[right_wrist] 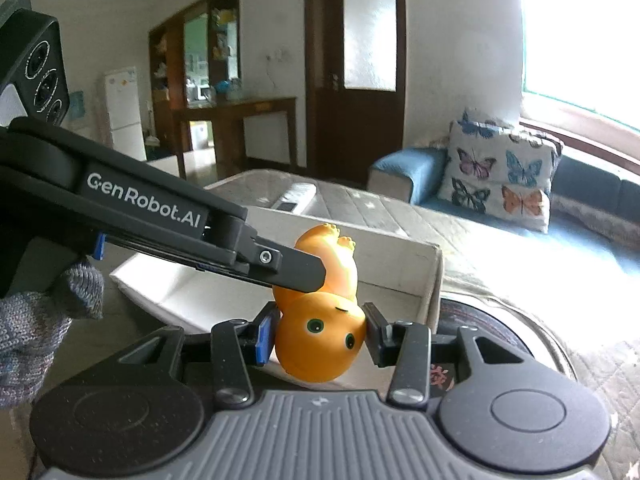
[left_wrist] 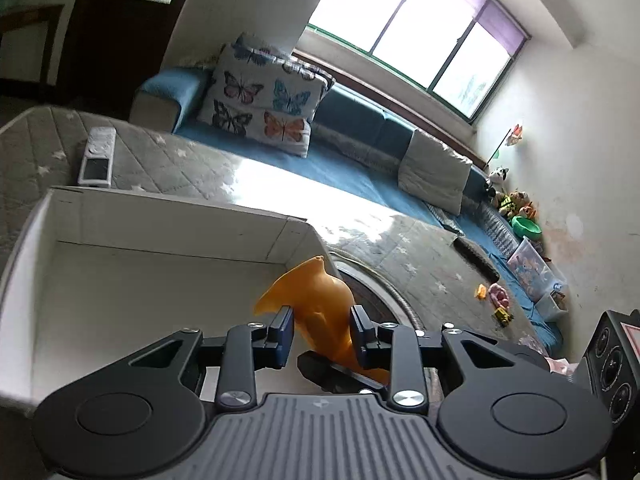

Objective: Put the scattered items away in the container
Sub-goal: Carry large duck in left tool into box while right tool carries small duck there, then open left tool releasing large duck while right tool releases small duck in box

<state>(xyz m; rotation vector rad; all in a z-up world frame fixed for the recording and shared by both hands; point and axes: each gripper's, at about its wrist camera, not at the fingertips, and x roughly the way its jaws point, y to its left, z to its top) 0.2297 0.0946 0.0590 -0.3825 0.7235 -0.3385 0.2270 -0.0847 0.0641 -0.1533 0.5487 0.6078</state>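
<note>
An orange rubber toy animal (right_wrist: 320,340) hangs upside down, feet up, between both grippers. My right gripper (right_wrist: 320,336) is shut on its head. My left gripper (left_wrist: 322,334) is shut on its body (left_wrist: 320,304); its finger (right_wrist: 296,268) crosses the toy in the right wrist view. The toy is at the right near corner of an open white cardboard box (left_wrist: 120,280), just above its rim. The box also shows behind the toy in the right wrist view (right_wrist: 400,264). Its inside looks bare.
The box sits on a grey quilted cover with stars (left_wrist: 180,160). A white remote (left_wrist: 97,156) lies behind the box. A round dark tray with metal rim (right_wrist: 500,320) is right of the box. A blue sofa with butterfly cushion (left_wrist: 260,96) and small toys (left_wrist: 500,300) lie beyond.
</note>
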